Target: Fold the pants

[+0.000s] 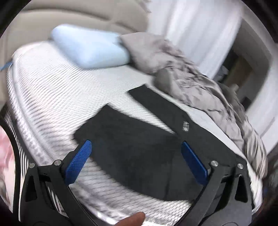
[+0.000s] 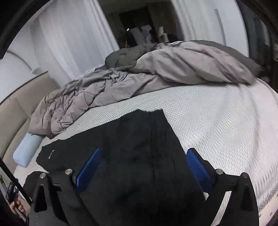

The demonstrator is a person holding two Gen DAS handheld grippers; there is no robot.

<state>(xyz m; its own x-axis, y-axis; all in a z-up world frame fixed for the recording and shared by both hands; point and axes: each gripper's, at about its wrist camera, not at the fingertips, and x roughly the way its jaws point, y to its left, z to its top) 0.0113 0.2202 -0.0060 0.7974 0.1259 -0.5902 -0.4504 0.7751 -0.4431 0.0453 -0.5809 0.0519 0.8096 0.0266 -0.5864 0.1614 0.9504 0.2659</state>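
Observation:
Black pants (image 1: 139, 144) lie flat on the white textured mattress (image 1: 52, 97), the two legs spread apart toward the far side. My left gripper (image 1: 136, 149) is open, its blue pads (image 1: 78, 161) wide apart above the near part of the pants, holding nothing. In the right wrist view the pants (image 2: 139, 147) lie flat, with one straight end toward the rumpled duvet. My right gripper (image 2: 145, 156) is open above them and holds nothing.
A light blue pillow (image 1: 90, 50) lies at the head of the bed by the beige headboard (image 1: 69, 15). A rumpled grey duvet (image 2: 139, 74) is heaped along the far side. White curtains (image 2: 73, 38) hang behind. Bare mattress (image 2: 225, 118) lies to the right of the pants.

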